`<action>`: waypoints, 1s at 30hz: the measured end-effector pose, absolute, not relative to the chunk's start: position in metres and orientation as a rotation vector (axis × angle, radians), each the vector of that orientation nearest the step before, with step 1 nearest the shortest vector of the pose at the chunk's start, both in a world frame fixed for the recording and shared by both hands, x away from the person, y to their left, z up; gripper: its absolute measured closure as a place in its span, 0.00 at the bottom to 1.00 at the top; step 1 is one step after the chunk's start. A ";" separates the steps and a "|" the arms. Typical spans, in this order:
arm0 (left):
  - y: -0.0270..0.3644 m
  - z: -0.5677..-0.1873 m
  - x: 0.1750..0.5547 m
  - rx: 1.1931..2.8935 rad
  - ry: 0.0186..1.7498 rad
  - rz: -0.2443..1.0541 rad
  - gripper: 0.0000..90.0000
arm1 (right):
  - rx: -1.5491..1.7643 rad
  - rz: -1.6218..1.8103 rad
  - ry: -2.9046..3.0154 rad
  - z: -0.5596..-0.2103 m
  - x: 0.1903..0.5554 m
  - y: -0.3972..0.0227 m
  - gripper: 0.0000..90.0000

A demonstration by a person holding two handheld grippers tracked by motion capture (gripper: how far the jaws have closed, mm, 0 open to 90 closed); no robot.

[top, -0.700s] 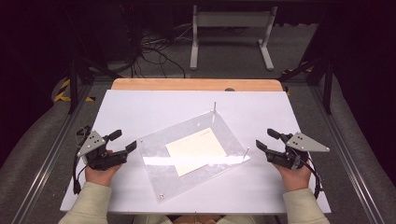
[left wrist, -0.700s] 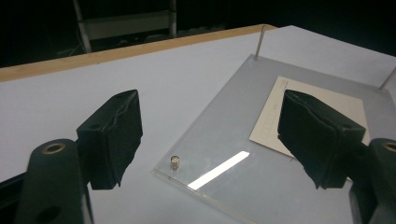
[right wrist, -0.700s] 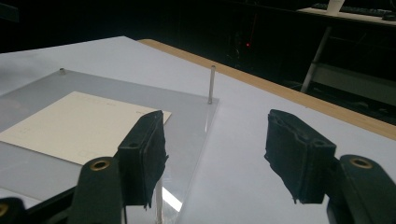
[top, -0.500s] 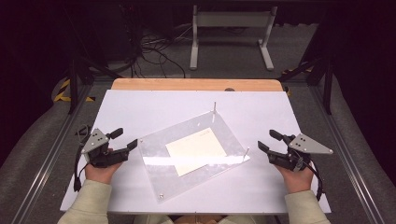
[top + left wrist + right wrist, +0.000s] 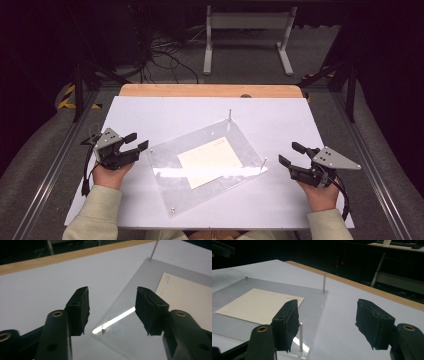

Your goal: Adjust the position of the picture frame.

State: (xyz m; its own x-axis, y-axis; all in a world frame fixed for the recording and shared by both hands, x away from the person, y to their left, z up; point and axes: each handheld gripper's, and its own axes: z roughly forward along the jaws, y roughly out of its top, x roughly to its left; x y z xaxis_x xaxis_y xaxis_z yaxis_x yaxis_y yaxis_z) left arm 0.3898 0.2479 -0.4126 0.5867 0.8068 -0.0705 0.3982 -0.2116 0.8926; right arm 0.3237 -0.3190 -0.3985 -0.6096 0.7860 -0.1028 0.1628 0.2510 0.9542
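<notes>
A clear acrylic plate (image 5: 220, 142) lies at an angle on the white table (image 5: 165, 112), with a cream card (image 5: 210, 161) under or in it. Two thin metal pins stand at its far corner (image 5: 229, 116) and right corner (image 5: 263, 164); short studs mark the other corners. My left gripper (image 5: 138, 141) is open just left of the plate's left corner, whose stud (image 5: 103, 329) shows between its jaws in the left gripper view. My right gripper (image 5: 291, 154) is open, right of the plate; the nearer pin (image 5: 300, 338) stands by its left jaw.
A wooden strip (image 5: 210, 90) edges the table's far side. Beyond it are a metal stand (image 5: 247, 30) and loose cables (image 5: 160, 55) on the dark floor. Metal rails (image 5: 50, 165) run along both table sides.
Both hands have drawn slightly back toward the near edge and outward. The plate and card lie as before.
</notes>
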 end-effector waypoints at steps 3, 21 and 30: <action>0.250 -0.417 0.398 1.847 1.010 0.490 0.66 | 0.857 1.367 1.957 -0.399 0.321 -0.316 0.38; 0.243 -0.453 0.436 2.000 1.149 0.445 1.00 | 0.857 1.336 2.013 -0.403 0.307 -0.312 0.36; 0.240 -0.462 0.446 2.081 1.170 0.421 1.00 | 0.845 1.310 2.053 -0.407 0.304 -0.306 0.36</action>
State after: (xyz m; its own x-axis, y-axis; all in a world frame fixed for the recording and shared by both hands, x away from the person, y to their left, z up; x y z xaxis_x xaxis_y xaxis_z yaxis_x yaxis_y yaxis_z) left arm 0.4462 0.2400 -0.4622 0.5388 0.8406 -0.0559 0.6121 -0.3450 0.7115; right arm 0.3044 -0.3062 -0.4070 -0.6468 0.7535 -0.1183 0.2102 0.3252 0.9220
